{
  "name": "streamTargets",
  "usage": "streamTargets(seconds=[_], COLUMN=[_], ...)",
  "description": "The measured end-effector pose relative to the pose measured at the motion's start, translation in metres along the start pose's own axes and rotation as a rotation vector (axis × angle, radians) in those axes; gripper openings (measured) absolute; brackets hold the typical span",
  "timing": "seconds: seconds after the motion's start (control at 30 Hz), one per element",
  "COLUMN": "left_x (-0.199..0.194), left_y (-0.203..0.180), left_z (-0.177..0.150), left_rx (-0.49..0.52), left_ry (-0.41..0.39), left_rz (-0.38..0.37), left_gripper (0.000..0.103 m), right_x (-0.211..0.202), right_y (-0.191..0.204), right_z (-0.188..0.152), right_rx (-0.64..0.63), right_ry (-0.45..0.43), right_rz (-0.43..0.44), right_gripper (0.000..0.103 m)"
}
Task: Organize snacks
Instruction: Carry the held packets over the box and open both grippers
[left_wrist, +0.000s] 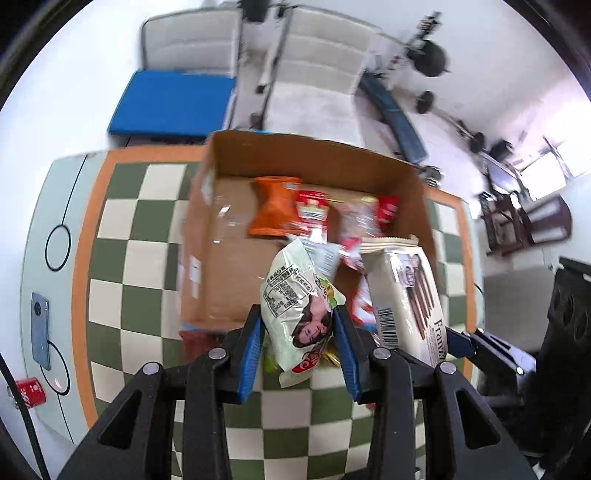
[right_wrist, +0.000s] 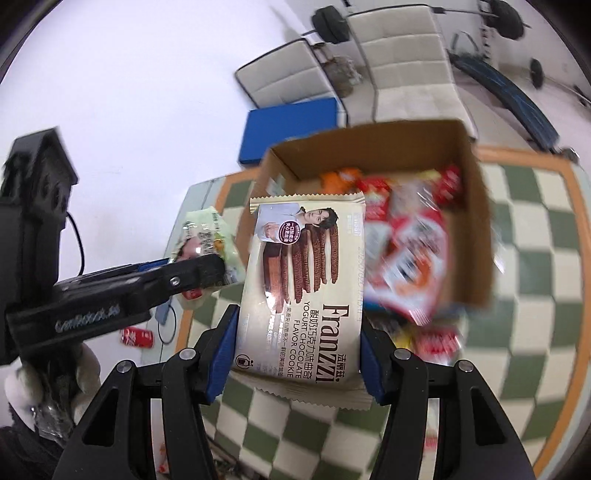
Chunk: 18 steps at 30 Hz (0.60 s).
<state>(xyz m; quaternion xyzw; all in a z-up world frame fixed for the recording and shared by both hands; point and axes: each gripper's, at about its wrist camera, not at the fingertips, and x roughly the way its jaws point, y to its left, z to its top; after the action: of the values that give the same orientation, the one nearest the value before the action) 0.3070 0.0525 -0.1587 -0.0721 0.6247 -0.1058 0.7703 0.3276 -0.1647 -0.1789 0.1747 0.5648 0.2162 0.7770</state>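
A checkered table (left_wrist: 122, 258) carries a cardboard box (left_wrist: 317, 155) with snack packets inside. Above the box's near edge, the right gripper (right_wrist: 297, 354) clamps a cream cookie bag (right_wrist: 303, 288), and the left gripper (left_wrist: 299, 350) pinches a smaller pale green snack packet (left_wrist: 295, 295).

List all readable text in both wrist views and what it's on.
"Franzzi" – cookie pack in the right gripper
"YOGURT CHOCOLATE FLAVOR COOKIE" – same pack
"Franz", cut off – same pack, left view
"GenRobot.ai", blurred – left gripper's body, right view
Chinese print, nutrition table on the green pack: too small
Barcode digits, red can, snacks in the box: unreadable
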Motion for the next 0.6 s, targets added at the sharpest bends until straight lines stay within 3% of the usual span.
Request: streamTargets(seconds=[0.27, 0.33, 0.37, 0.4, 0.47, 0.53, 0.57, 0.6], left_x=[0.059, 0.070, 0.078, 0.081, 0.083, 0.083, 0.081, 0.080], left_y=[0.039, 0.044, 0.047, 0.047, 0.046, 0.044, 0.042, 0.040], left_z=[0.033, 0.038, 0.039, 0.040, 0.042, 0.042, 0.042, 0.041], left_rx=[-0.053, -0.067, -0.075, -0.076, -0.071, -0.068, -0.061, -0.056], left_ry=[0.143, 0.176, 0.204, 0.211, 0.212, 0.202, 0.195, 0.189], left_rz=[0.041, 0.065, 0.068, 0.067, 0.081, 0.072, 0.070, 0.073], left_gripper=[0.036, 0.036, 0.035, 0.035, 0.037, 0.052, 0.068, 0.077], right_x=[0.084, 0.107, 0.117, 0.125, 0.135, 0.138, 0.136, 0.134], right_y=[0.001, -0.004, -0.005, -0.009, -0.010, -0.009, -0.008, -0.008], right_z=[0.049, 0.057, 0.059, 0.061, 0.064, 0.066, 0.066, 0.065], right_rx=[0.024, 0.042, 0.045, 0.054, 0.050, 0.031, 0.020, 0.011], right_ry=[0.096, 0.136, 0.166, 0.181, 0.195, 0.201, 0.194, 0.190], right_rz=[0.026, 0.043, 0.050, 0.045, 0.033, -0.007, -0.020, -0.034], right_gripper=[0.061, 0.065, 0.071, 0.083, 0.085, 0.085, 0.085, 0.085])
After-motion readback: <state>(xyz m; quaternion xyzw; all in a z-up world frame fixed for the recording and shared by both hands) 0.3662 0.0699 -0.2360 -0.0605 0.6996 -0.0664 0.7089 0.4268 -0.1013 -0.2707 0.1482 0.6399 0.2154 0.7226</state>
